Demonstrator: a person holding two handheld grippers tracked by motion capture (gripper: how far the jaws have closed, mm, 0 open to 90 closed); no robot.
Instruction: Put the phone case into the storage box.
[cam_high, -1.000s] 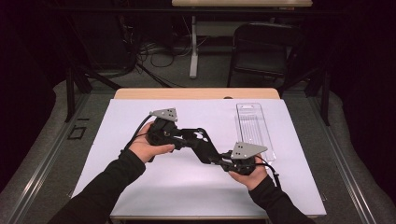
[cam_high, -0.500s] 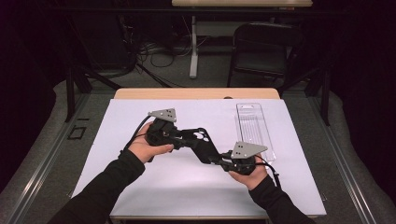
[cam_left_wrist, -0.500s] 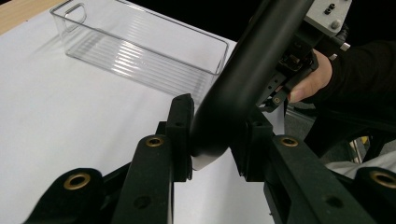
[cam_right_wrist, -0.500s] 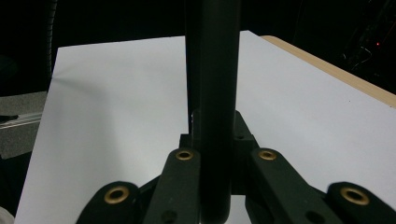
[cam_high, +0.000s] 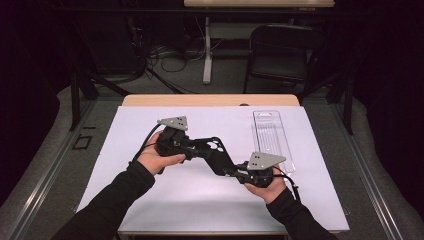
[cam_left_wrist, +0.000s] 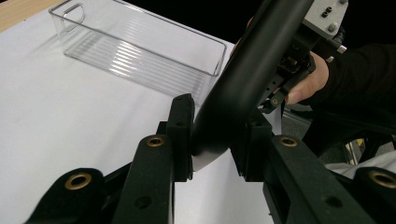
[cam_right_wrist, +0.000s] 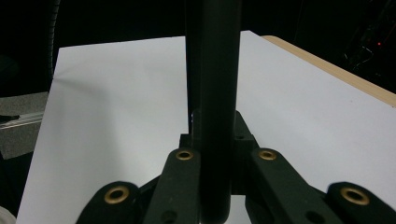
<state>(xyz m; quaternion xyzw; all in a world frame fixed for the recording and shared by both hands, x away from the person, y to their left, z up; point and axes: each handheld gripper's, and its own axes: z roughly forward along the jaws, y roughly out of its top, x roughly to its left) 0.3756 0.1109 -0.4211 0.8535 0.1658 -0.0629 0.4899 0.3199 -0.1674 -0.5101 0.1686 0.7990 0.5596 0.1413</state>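
Note:
A person holds a gripper in each hand over the white table cover (cam_high: 200, 200). Between them runs a smooth black bar (cam_high: 222, 161), curved and rounded at its end. The left gripper (cam_high: 216, 152) reaches in from the left. Its jaws have just been closing, and its pads now press on the rounded end of the black bar (cam_left_wrist: 252, 70); my left gripper (cam_left_wrist: 217, 135) is shut on it. The right gripper (cam_high: 235, 172) comes from the lower right. In its own view, my right gripper (cam_right_wrist: 215, 135) is shut on the black bar (cam_right_wrist: 214, 70), which rises straight up between the jaws.
A clear plastic bin (cam_high: 272, 137) lies on the right of the cover, just beyond the right hand; it looks empty in the left gripper view (cam_left_wrist: 140, 46). A black chair (cam_high: 280, 55) and table legs stand beyond the far wooden edge.

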